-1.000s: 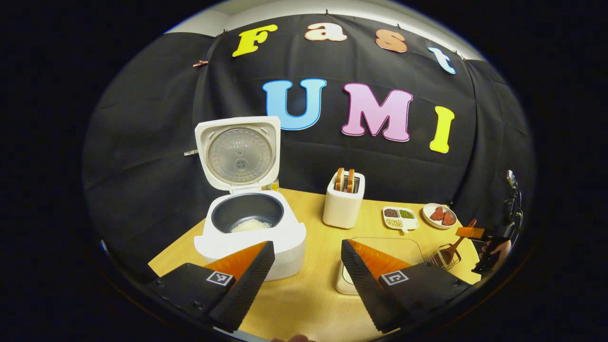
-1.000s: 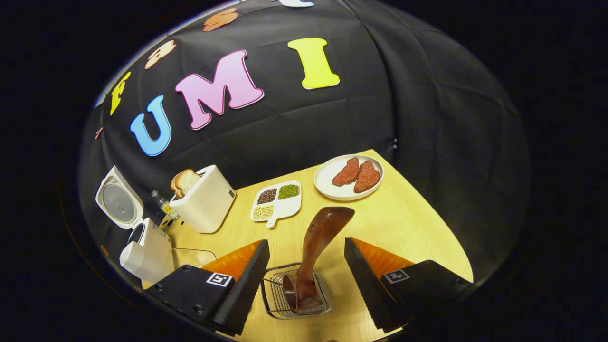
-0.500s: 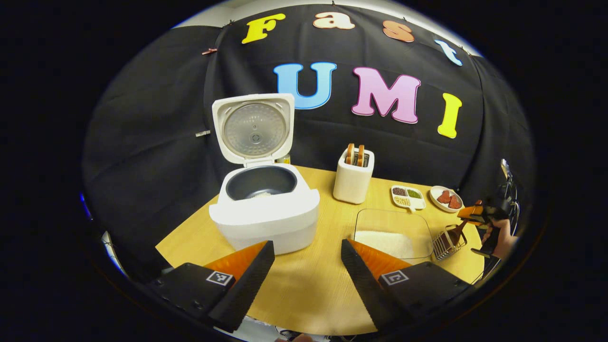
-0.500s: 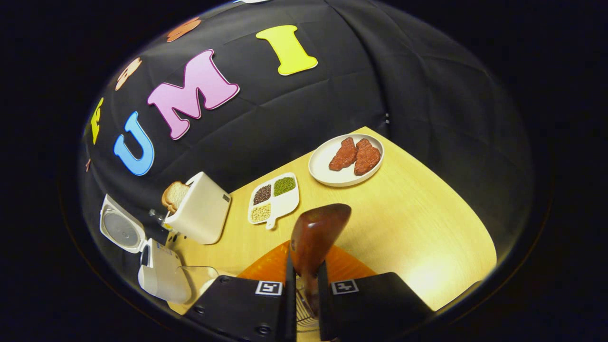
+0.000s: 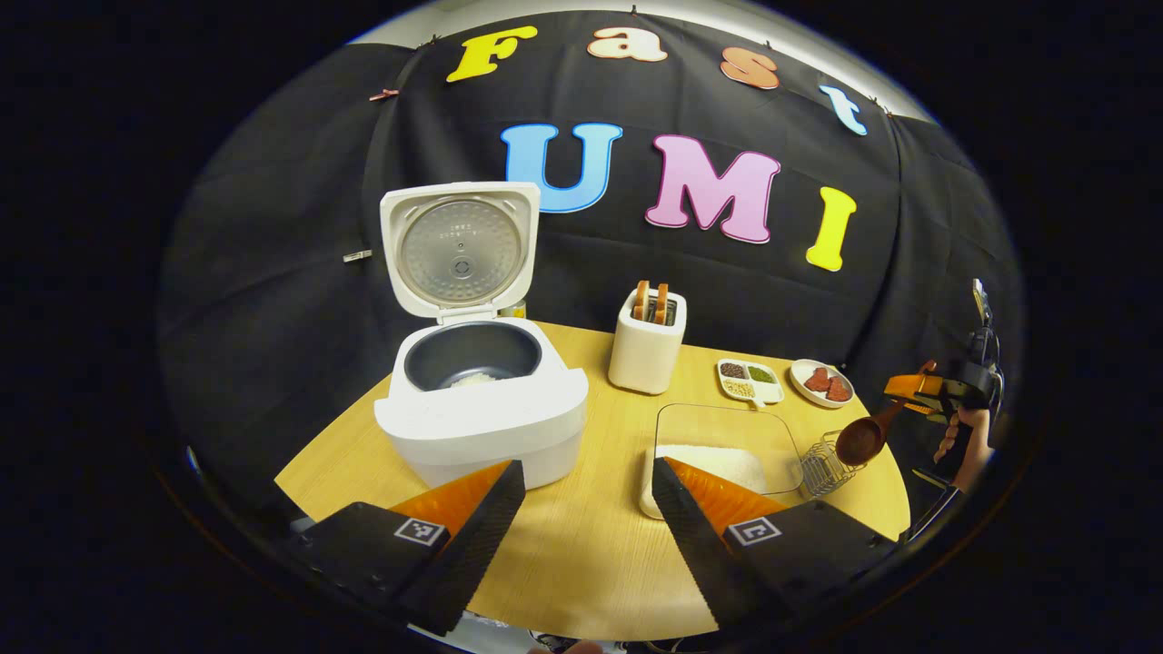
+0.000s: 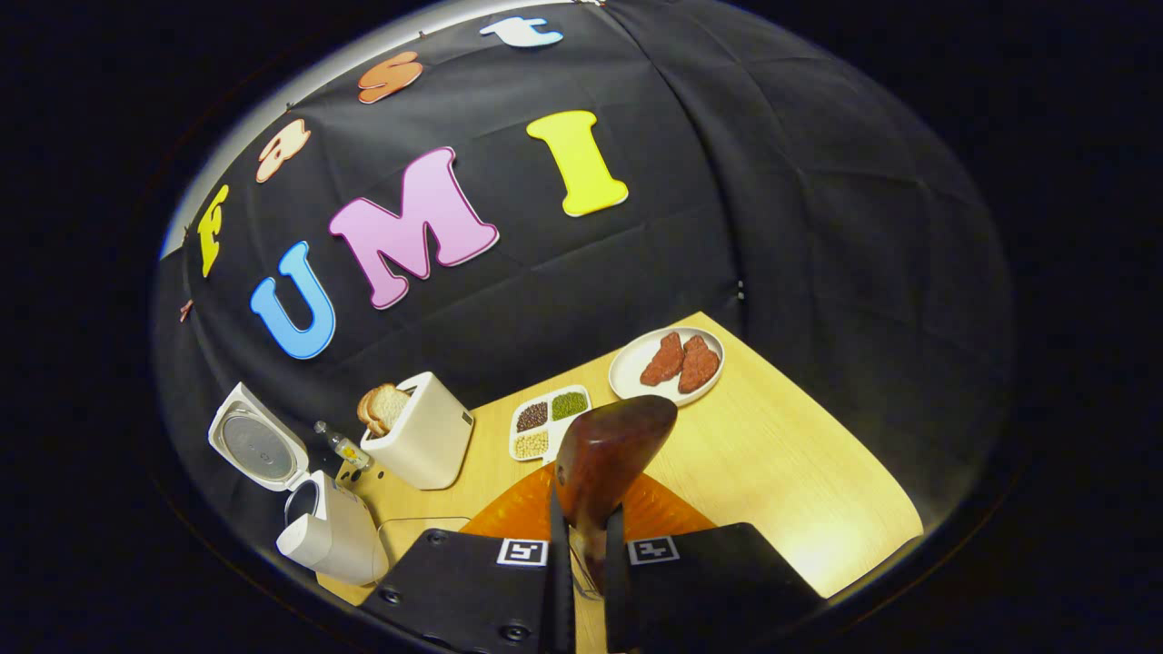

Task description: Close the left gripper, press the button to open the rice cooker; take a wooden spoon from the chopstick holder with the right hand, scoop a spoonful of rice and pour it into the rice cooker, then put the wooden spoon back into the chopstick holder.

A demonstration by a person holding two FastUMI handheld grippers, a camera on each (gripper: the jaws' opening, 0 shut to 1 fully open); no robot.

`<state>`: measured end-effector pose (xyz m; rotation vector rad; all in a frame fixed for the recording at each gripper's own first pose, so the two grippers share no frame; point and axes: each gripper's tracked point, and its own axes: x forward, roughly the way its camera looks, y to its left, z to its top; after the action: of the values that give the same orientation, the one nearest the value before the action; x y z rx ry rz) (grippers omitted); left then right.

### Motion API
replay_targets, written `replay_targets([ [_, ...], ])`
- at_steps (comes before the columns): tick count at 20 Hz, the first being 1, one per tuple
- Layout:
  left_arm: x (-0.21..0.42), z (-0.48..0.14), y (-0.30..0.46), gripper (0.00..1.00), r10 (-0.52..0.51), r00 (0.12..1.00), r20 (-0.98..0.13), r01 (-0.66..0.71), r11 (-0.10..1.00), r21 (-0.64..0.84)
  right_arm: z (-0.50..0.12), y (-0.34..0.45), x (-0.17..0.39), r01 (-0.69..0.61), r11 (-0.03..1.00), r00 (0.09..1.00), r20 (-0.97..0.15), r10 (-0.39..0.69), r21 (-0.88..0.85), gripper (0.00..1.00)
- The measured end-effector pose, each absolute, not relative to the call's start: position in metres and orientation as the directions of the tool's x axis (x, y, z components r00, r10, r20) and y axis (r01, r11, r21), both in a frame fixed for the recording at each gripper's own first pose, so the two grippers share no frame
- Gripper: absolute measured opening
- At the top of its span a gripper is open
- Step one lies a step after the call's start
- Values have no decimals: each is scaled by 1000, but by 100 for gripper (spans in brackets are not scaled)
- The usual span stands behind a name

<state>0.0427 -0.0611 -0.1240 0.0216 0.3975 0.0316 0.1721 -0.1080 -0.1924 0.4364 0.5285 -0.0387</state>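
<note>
**A:** ok so what's each hand doing here?

**B:** Starting closest: in the left gripper view the left gripper (image 5: 589,509) sits low at 6 o'clock, fingers spread wide apart, nothing between them, hanging over the near edge of the table (image 5: 581,554). In the right gripper view the right gripper (image 6: 581,581) is clenched on the wooden spoon (image 6: 607,450), both fingers pressing the handle, wide end sticking up toward 12 o'clock.

**A:** and the spoon's out of the holder?

**B:** Looks like it. Over at 3 o'clock in the left gripper view the spoon's bowl hangs just above the wire chopstick holder (image 5: 822,468), handle slanting up to the other gripper and the hand (image 5: 963,436) holding it. It's tiny out there at the fisheye edge, so I can't swear the bowl is fully clear of the wires.

**A:** rice cooker?

**B:** The rice cooker (image 5: 482,418) is at about 10 o'clock from the left gripper, lid standing upright, dark inner pot showing with a little white rice at the bottom. A clear tray of rice (image 5: 718,454) lies between the cooker and the holder, just past the left gripper's right finger.

**A:** further back?

**B:** A toaster (image 5: 647,350) with bread slices, then a divided dish (image 5: 747,380) of beans and a plate (image 5: 818,381) of reddish meat pieces, near the back edge.
</note>
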Motion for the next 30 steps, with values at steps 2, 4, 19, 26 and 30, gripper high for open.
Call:
replay_targets([
  [2,42,-123,-57,97,10,924,-383,2,999,33,-170,-99,169,115,920,882,-464,78,374,17],
  [4,35,-124,-51,97,-13,923,-385,29,999,37,-152,-83,165,96,920,892,-444,90,379,17],
  [19,6,-146,33,96,-43,911,-411,40,999,-15,-171,77,171,-103,953,903,-375,210,286,12],
  [26,-5,-212,56,96,-8,866,-500,-14,999,-39,-240,98,187,-67,979,909,-392,139,193,17],
  [30,-14,-236,66,96,4,840,-543,-55,995,-78,-272,106,186,-18,979,894,-435,106,202,13],
])
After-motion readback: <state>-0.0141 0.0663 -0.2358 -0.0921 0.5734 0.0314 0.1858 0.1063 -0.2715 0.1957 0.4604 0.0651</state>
